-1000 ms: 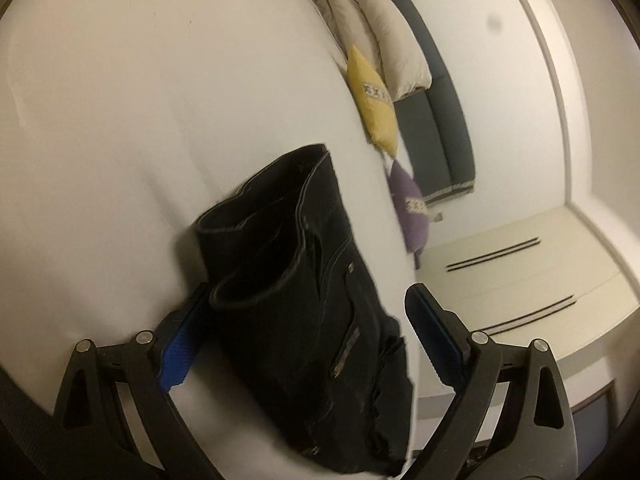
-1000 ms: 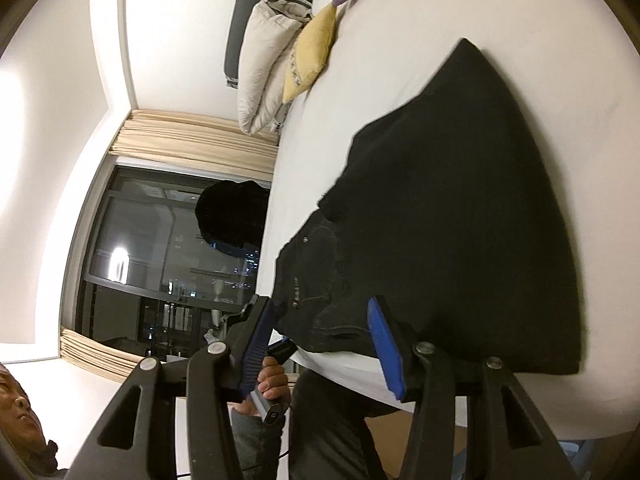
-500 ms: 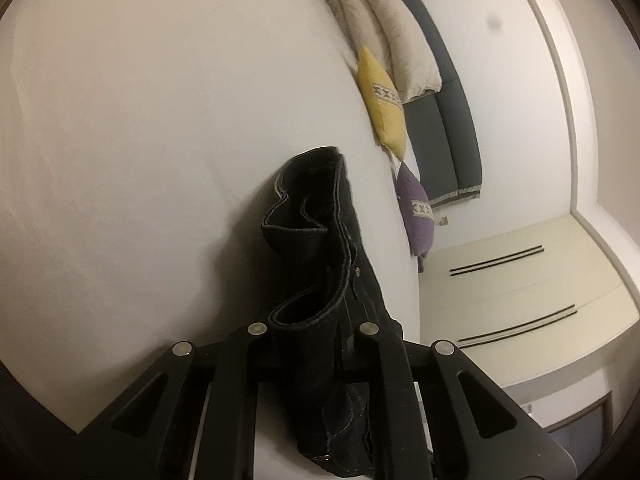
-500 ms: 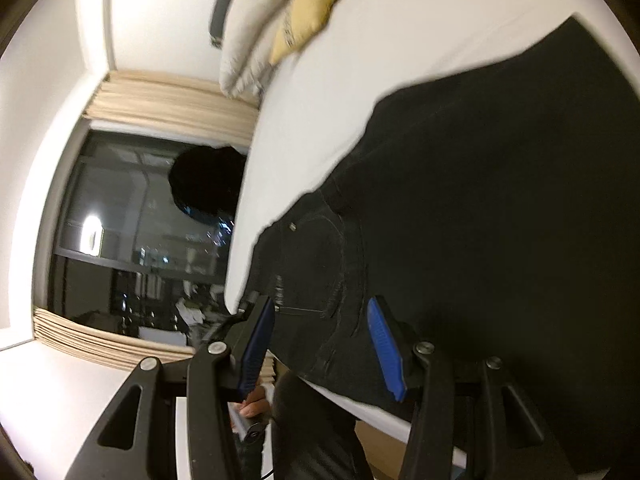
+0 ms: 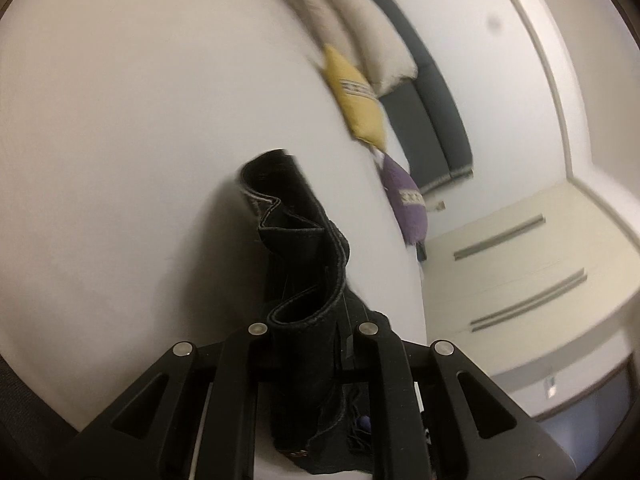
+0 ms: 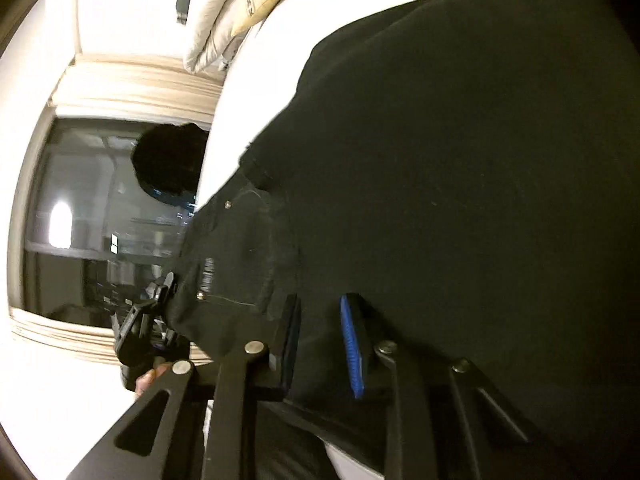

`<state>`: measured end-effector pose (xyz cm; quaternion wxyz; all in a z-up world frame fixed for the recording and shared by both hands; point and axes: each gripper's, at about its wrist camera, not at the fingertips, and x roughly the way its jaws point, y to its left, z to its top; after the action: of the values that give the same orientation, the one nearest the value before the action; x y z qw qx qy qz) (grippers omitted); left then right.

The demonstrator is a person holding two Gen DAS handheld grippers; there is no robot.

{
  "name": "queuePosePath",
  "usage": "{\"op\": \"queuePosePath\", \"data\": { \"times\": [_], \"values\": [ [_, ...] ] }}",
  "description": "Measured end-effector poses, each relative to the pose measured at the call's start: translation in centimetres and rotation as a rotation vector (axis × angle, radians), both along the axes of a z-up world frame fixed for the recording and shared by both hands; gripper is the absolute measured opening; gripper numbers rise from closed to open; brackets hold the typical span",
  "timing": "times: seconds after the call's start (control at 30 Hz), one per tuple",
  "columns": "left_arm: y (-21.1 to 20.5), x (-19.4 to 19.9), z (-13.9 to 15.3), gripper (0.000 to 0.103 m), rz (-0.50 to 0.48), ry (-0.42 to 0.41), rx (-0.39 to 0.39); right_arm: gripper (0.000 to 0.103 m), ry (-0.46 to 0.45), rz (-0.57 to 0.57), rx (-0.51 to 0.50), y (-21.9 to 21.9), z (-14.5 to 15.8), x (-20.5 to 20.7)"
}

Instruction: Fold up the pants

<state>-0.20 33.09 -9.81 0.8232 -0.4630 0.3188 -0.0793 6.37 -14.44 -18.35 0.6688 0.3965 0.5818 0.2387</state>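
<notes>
Black pants (image 5: 298, 240) lie on a white bed (image 5: 120, 140). In the left wrist view my left gripper (image 5: 304, 336) is shut on a bunched fold of the waistband, which stands up in waves in front of it. In the right wrist view the pants (image 6: 460, 160) fill most of the frame. My right gripper (image 6: 320, 340) straddles the near edge of the fabric, with its blue pads (image 6: 351, 344) a small gap apart and cloth between them. The left gripper (image 6: 140, 328) shows at the pants' far left edge.
A yellow cushion (image 5: 356, 104), a purple cushion (image 5: 404, 200) and white pillows (image 5: 360, 32) lie at the head of the bed by a dark headboard (image 5: 424, 112). A dark window with curtains (image 6: 92, 220) is on the left in the right wrist view.
My left gripper has closed on the waistband and bunched it up. My right gripper has moved in onto the pants' edge and its jaws have narrowed around the cloth.
</notes>
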Motion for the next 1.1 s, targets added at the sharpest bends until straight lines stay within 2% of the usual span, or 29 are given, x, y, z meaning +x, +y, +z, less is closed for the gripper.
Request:
{"op": "queuePosePath", "data": {
  "times": [0.03, 0.07, 0.1, 0.13, 0.2, 0.33, 0.43, 0.53, 0.63, 0.7, 0.77, 0.9, 0.97, 1.0, 1.03, 1.07, 1.1],
  "values": [
    [-0.8, 0.4, 1.1, 0.011, -0.018, -0.018, 0.031, 0.043, 0.003, -0.026, 0.044, -0.7, 0.5, -0.2],
    [-1.6, 0.7, 2.3, 0.011, -0.038, -0.036, 0.056, 0.052, -0.002, -0.055, 0.086, -1.4, 1.0, -0.4],
    [-2.3, 0.9, 3.2, 0.011, -0.053, -0.049, 0.072, 0.067, -0.014, -0.089, 0.134, -2.3, 1.6, -0.6],
    [-3.4, 1.3, 4.3, 0.011, -0.075, -0.066, 0.094, 0.073, -0.028, -0.113, 0.167, -3.1, 2.2, -0.8],
    [-5.6, 2.0, 6.2, 0.011, -0.122, -0.094, 0.138, 0.08, -0.048, -0.149, 0.194, -4.8, 3.5, -1.0],
    [-12.4, 3.6, 9.5, 0.011, -0.262, -0.153, 0.211, 0.083, -0.048, -0.199, 0.246, -8.0, 4.4, -1.0],
    [-19.7, 4.3, 10.2, 0.011, -0.401, -0.17, 0.305, 0.083, -0.042, -0.201, 0.249, -10.1, 4.8, -0.6],
    [-26.9, 4.9, 7.5, 0.011, -0.54, -0.145, 0.387, 0.083, -0.058, -0.199, 0.264, -11.8, 5.4, -0.1],
    [-32.1, 4.9, 3.4, 0.011, -0.636, -0.053, 0.471, 0.084, -0.033, -0.214, 0.261, -13.5, 5.1, 0.9],
    [-34.9, 3.6, 2.7, 0.011, -0.688, -0.073, 0.613, 0.084, -0.014, -0.214, 0.233, -13.7, 5.0, 0.9],
    [-36.2, 2.6, 2.5, 0.011, -0.703, -0.097, 0.697, 0.084, -0.009, -0.187, 0.199, -13.8, 4.8, 1.2],
    [-37.5, -0.1, 2.9, 0.011, -0.717, -0.128, 0.783, 0.084, 0.002, -0.111, 0.14, -12.7, 3.9, 2.5],
    [-38.8, -1.7, 2.6, 0.011, -0.735, -0.147, 0.86, 0.07, -0.024, -0.062, 0.117, -12.1, 4.0, 3.0],
    [-39.5, -3.0, 2.6, 0.012, -0.742, -0.154, 0.889, 0.054, -0.045, -0.036, 0.108, -11.9, 4.2, 3.2],
    [-39.6, -3.3, 2.4, 0.012, -0.746, -0.159, 0.917, 0.044, -0.065, -0.016, 0.095, -11.8, 4.6, 3.3],
    [-40.2, -3.7, 2.5, 0.012, -0.744, -0.168, 0.955, 0.041, -0.085, 0.002, 0.062, -11.7, 5.3, 3.4],
    [-40.8, -4.0, 2.6, 0.012, -0.744, -0.174, 0.978, 0.029, -0.102, 0.007, 0.042, -12.1, 5.5, 3.3]
  ]
}}
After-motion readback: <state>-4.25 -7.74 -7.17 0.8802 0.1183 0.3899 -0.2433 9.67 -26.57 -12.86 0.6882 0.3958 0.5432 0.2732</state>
